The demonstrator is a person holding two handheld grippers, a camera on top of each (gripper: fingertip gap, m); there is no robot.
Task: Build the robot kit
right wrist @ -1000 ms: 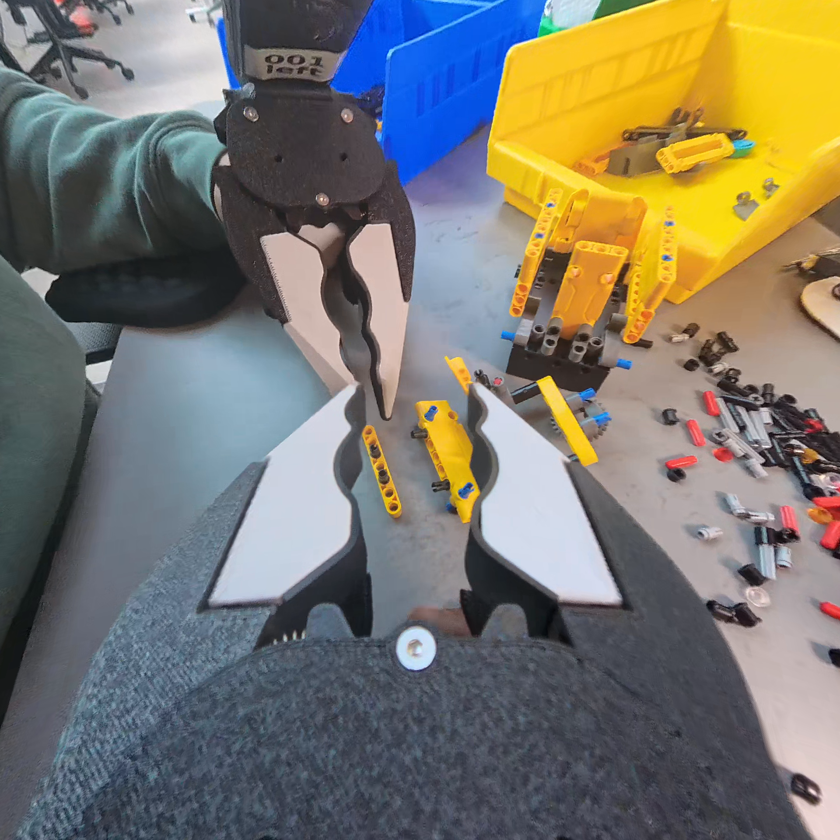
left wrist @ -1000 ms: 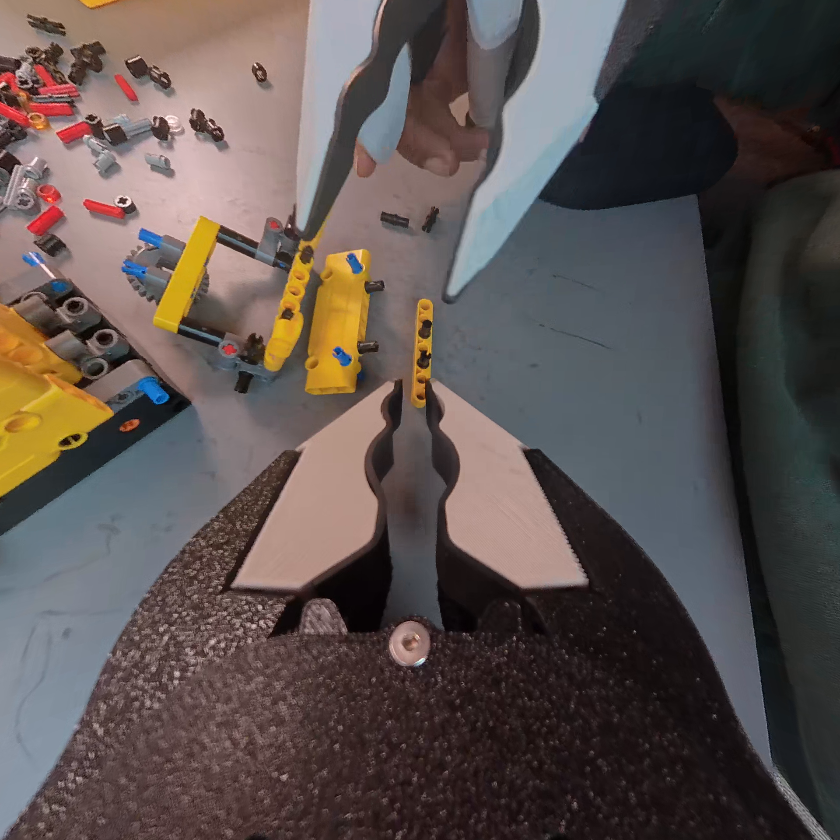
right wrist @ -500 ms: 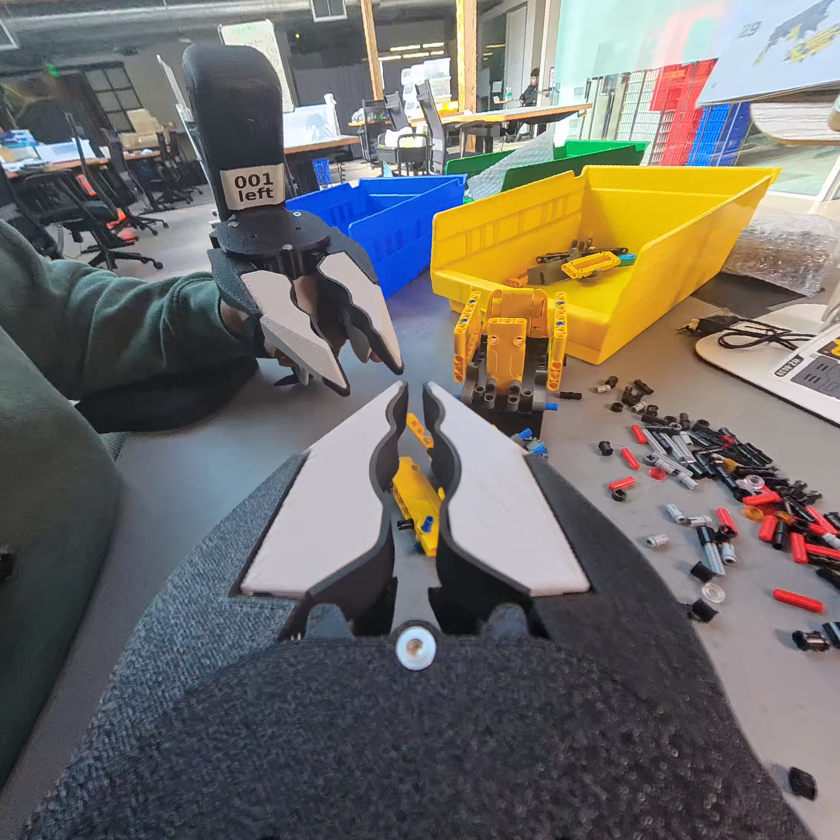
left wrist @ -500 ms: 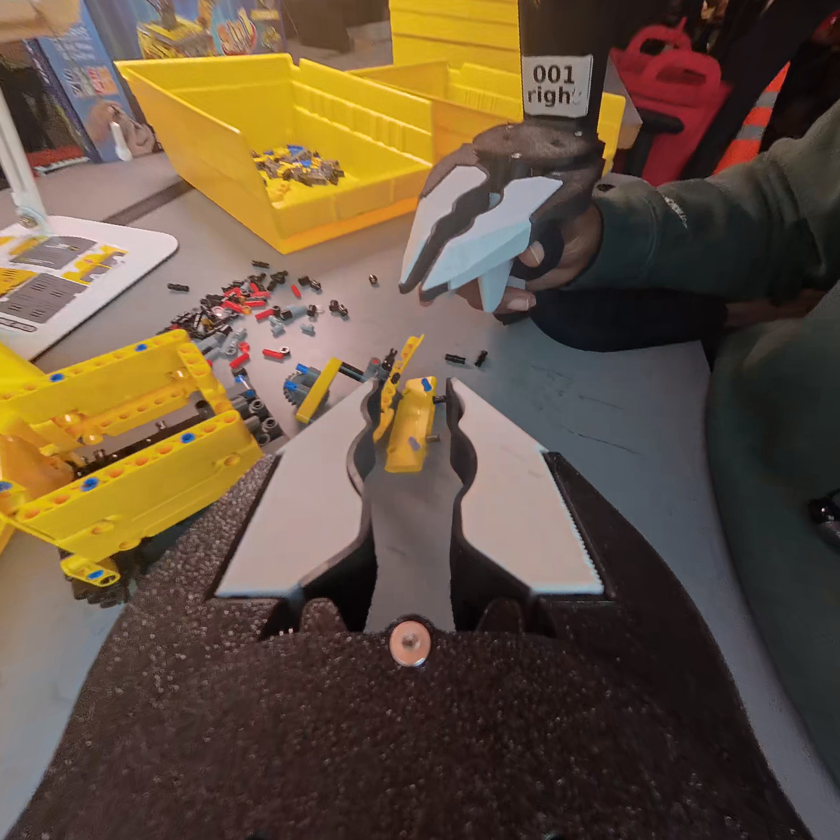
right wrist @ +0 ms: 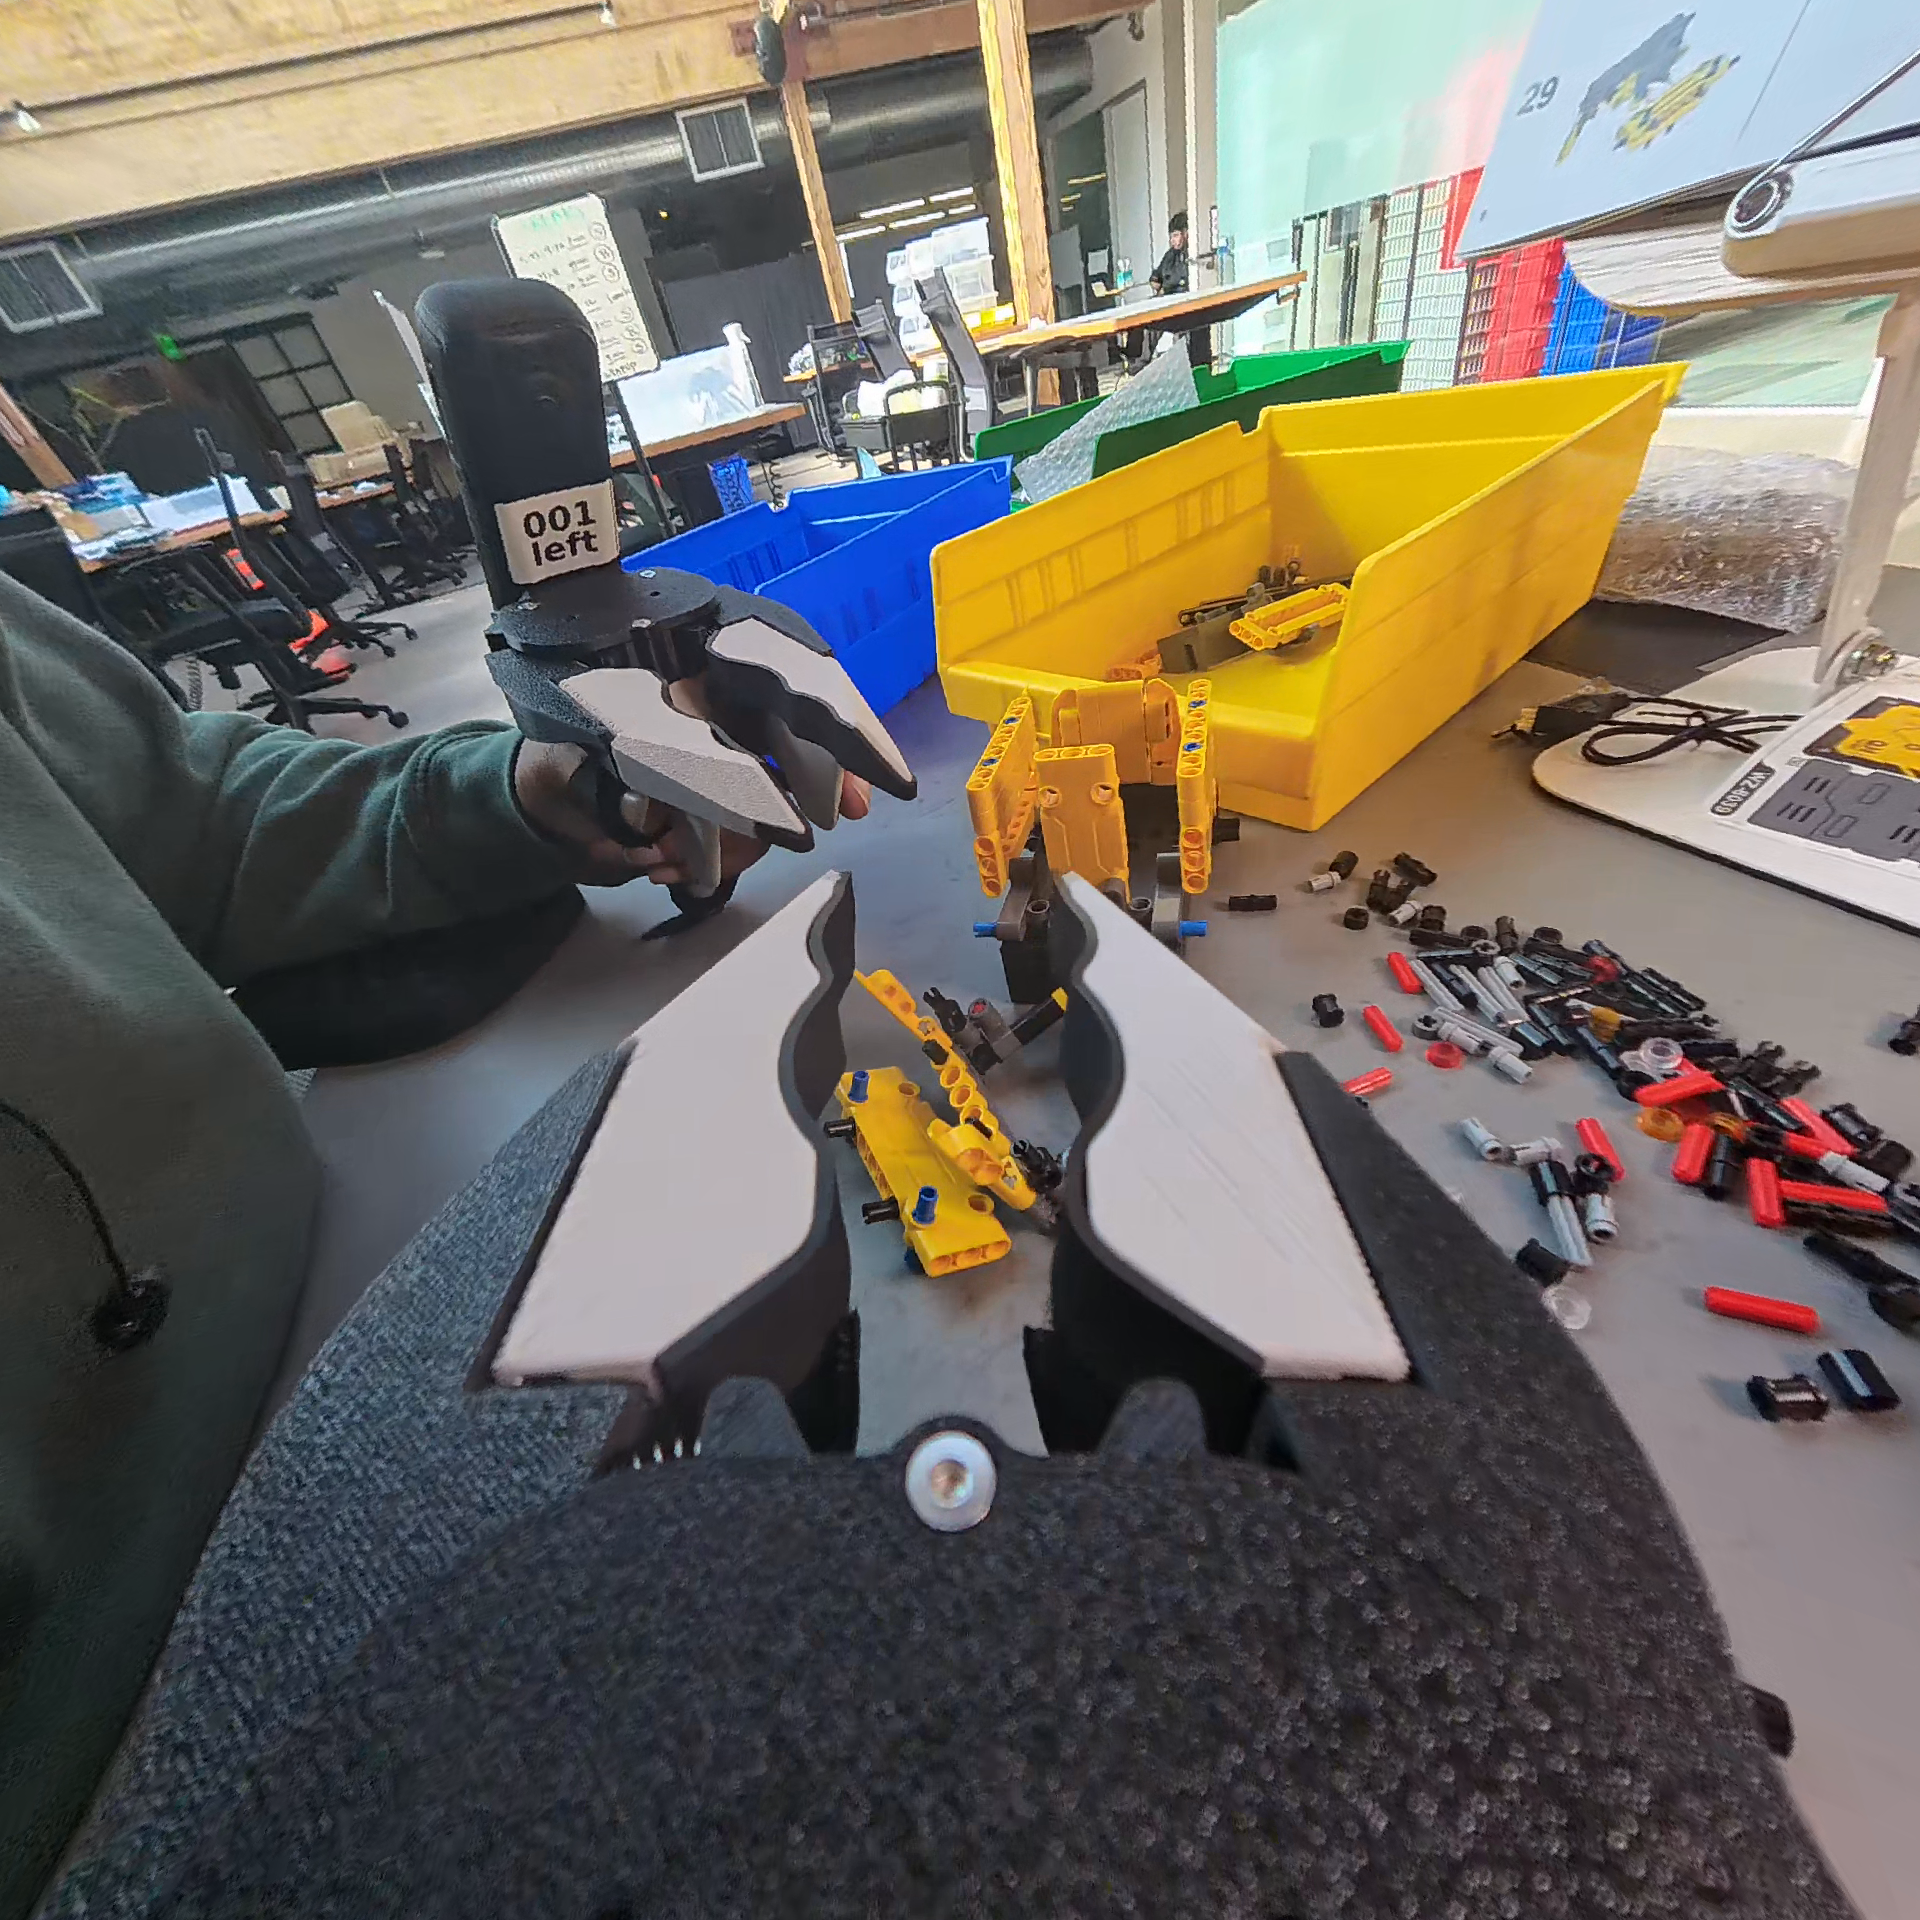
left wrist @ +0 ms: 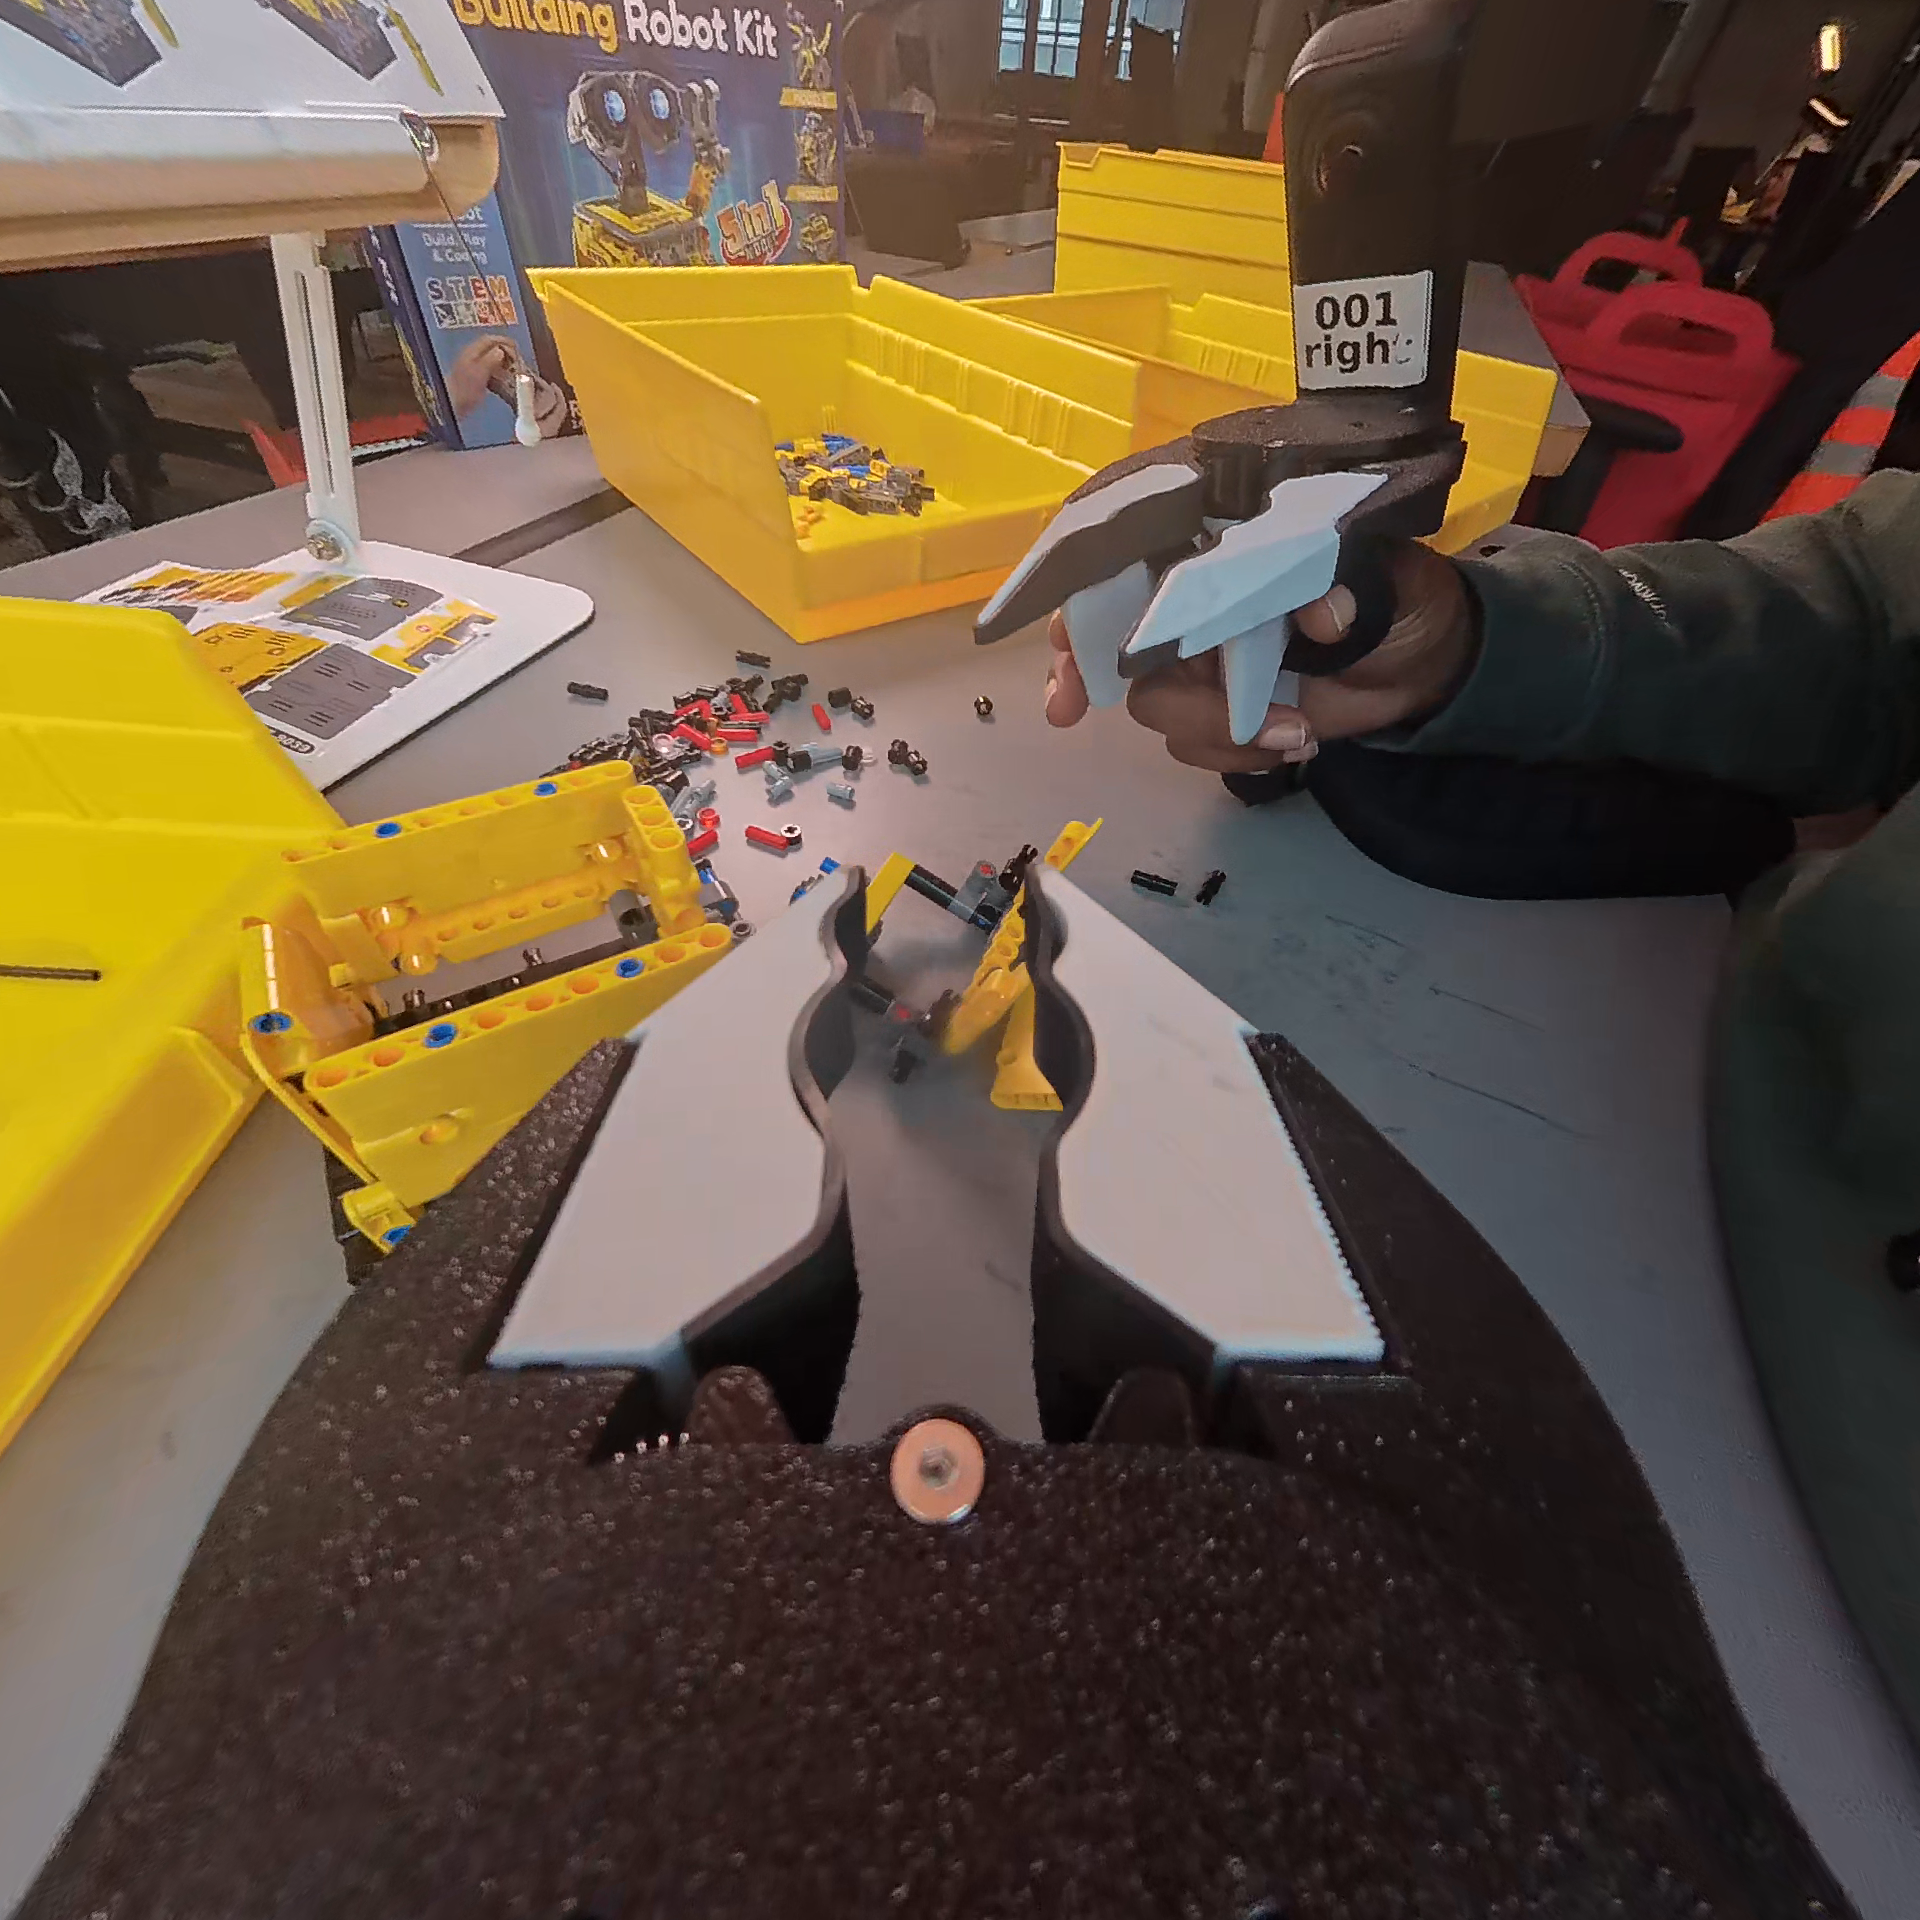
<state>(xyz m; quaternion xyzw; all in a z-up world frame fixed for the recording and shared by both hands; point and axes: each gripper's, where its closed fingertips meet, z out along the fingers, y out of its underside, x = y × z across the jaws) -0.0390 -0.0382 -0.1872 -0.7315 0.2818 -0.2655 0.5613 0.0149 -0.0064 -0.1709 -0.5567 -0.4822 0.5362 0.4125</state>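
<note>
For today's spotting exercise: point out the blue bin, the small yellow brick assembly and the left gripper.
blue bin (right wrist: 831, 540): right wrist view, front wall.
small yellow brick assembly (right wrist: 925, 1174): right wrist view, long yellow block.
left gripper (right wrist: 847, 779): right wrist view, between fingertips.

L wrist cam sits behind the left gripper (left wrist: 940, 883), low over the table (left wrist: 1403, 1039), looking fwd at the yellow beam (left wrist: 992, 971) close ahead. R wrist cam sits behind the right gripper (right wrist: 951, 894), facing that beam (right wrist: 935, 1049) from the opposite side, equally close. Both views share the beam, loose pins (left wrist: 727, 727) beside it, and each other's gripper beyond it.
</note>
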